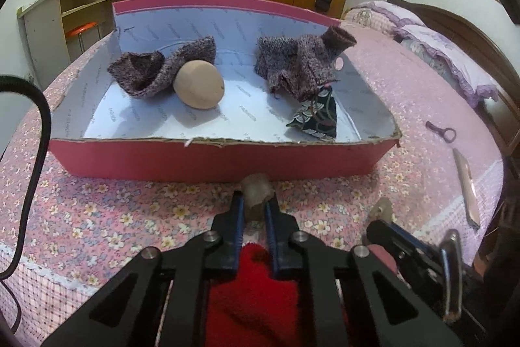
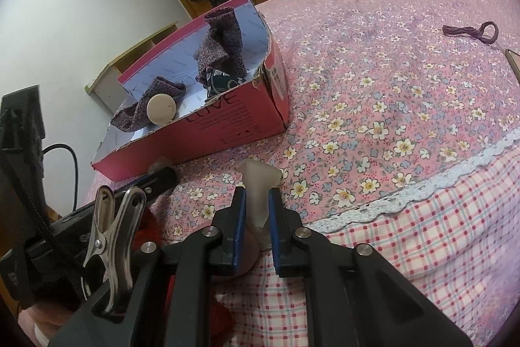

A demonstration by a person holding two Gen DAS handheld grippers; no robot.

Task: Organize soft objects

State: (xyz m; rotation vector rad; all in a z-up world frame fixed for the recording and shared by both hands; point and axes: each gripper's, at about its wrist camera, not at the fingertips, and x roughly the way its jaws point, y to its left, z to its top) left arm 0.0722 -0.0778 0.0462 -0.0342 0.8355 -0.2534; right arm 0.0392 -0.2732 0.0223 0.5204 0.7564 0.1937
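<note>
Soft things gathered in a pink cardboard box (image 1: pixel 208 163) on a floral bed (image 1: pixel 97 210).
Left gripper (image 1: pixel 255 200) fingers pinch a fuzzy brown cylinder; right gripper (image 2: pixel 256 200) fingers clamp a translucent rubbery piece; knitted socks (image 1: pixel 292 60), a smooth tan ball (image 1: pixel 199 84) lie boxed.

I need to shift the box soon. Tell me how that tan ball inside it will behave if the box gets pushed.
The tan ball looks smooth and round, so it would probably roll across the slick box lining. It leans against the knitted piece on one side, which may stop it that way; the other side is open floor. Its matte, foam-like look suggests it is light.
</note>
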